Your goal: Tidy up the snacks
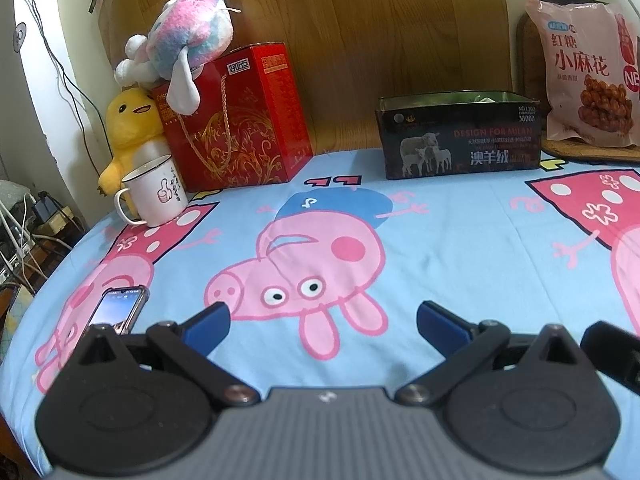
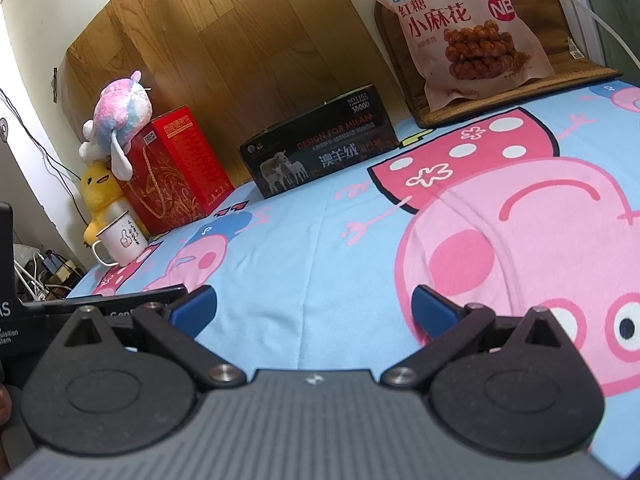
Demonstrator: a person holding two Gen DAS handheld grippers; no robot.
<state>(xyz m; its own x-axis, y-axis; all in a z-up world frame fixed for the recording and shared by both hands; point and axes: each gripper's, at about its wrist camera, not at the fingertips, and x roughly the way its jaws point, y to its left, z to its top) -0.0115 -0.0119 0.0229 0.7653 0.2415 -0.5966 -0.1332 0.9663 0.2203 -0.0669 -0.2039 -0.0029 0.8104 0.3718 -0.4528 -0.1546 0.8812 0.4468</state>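
Note:
A pink snack bag [image 1: 584, 68] with a twisted-dough picture leans upright at the back right; it also shows in the right wrist view [image 2: 464, 28]. A black open-top tin box [image 1: 460, 136] with a sheep picture stands at the back of the cartoon-pig cloth; it shows in the right wrist view [image 2: 320, 148] too. My left gripper [image 1: 323, 320] is open and empty, low over the cloth, well short of the box. My right gripper [image 2: 314, 306] is open and empty, also near the front.
A red gift box [image 1: 236, 120] with a pastel plush toy [image 1: 184, 48] on top, a yellow duck plush [image 1: 128, 124] and a white mug [image 1: 156, 192] stand at the back left. A phone [image 1: 118, 308] lies front left. A woven mat [image 2: 480, 96] lies under the bag.

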